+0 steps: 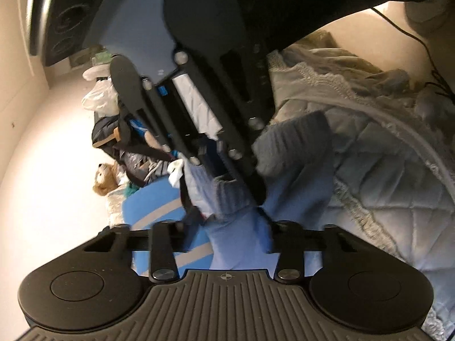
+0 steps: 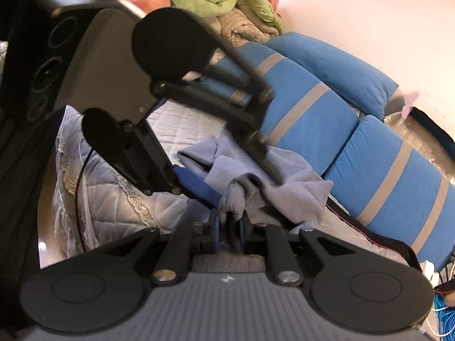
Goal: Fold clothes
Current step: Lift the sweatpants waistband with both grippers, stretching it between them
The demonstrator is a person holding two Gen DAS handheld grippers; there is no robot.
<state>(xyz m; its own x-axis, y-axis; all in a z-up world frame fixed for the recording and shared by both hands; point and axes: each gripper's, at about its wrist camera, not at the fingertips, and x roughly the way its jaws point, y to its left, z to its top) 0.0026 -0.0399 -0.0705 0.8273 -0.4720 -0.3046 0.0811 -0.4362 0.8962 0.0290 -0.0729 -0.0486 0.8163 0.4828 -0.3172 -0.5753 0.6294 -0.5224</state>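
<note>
The right gripper (image 2: 229, 231) is clamped on a blue garment's (image 2: 284, 176) ribbed cuff (image 2: 236, 196); the left gripper (image 1: 227, 227) pinches it too, mid-fold on the bed (image 2: 113, 199).

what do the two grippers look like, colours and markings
Both grippers are matte black linkages with silver bolts. Each base is a ribbed grey plate carrying a small compass-like mark, flanked by two round black discs. The right gripper has blue fingers. On the left gripper I cannot tell the pad colour.

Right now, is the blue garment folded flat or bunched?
Bunched. The garment lies crumpled on the quilt, with a wad of its ribbed hem pinched in the right gripper; no flat fold shows.
</note>
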